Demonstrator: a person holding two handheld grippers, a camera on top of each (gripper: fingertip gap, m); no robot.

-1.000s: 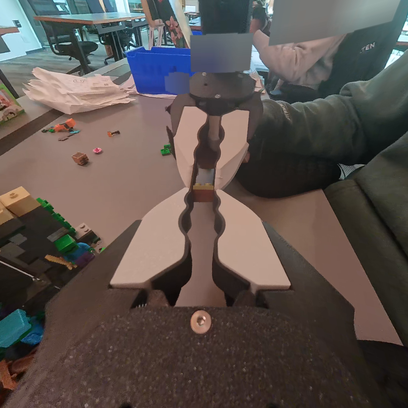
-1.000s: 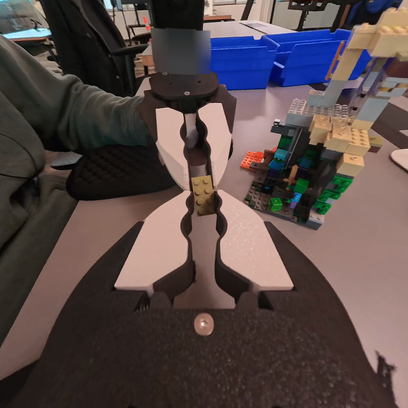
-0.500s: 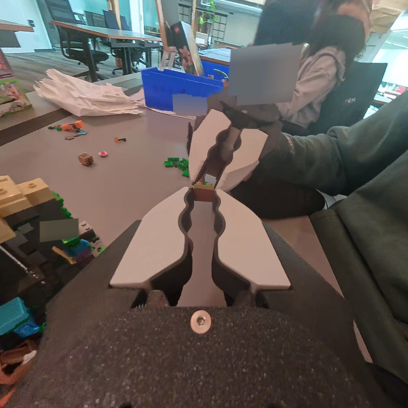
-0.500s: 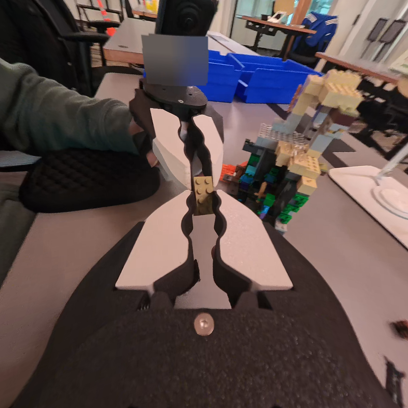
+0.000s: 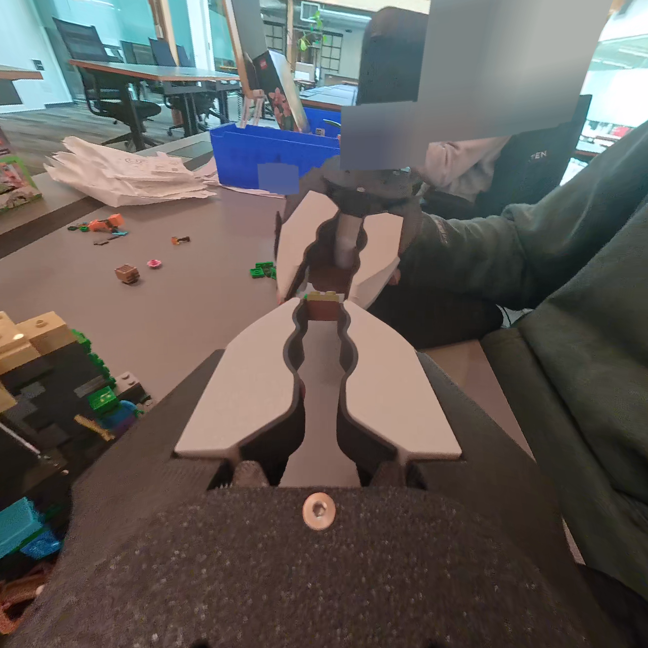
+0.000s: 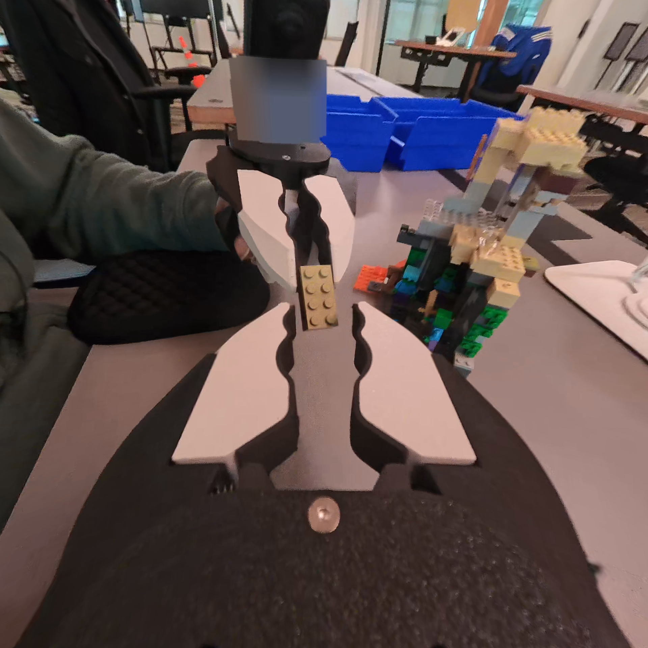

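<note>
— Since half a second ago, the right gripper (image 6: pixel 321 305) has released its jaws off the olive studded plate (image 6: pixel 318 297).

— And the left gripper (image 5: pixel 322 306)?

— Clenched on that plate's reddish-brown brick (image 5: pixel 322 310), above the grey desk (image 5: pixel 168 308).

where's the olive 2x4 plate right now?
Right wrist view, centre: the olive plate is pinched at its far end by the left gripper, hanging between the open right gripper's fingertips, left of the brick model.

Bin (image 5: pixel 273 157) behind papers (image 5: pixel 129 175), on table (image 5: pixel 196 308)
</note>
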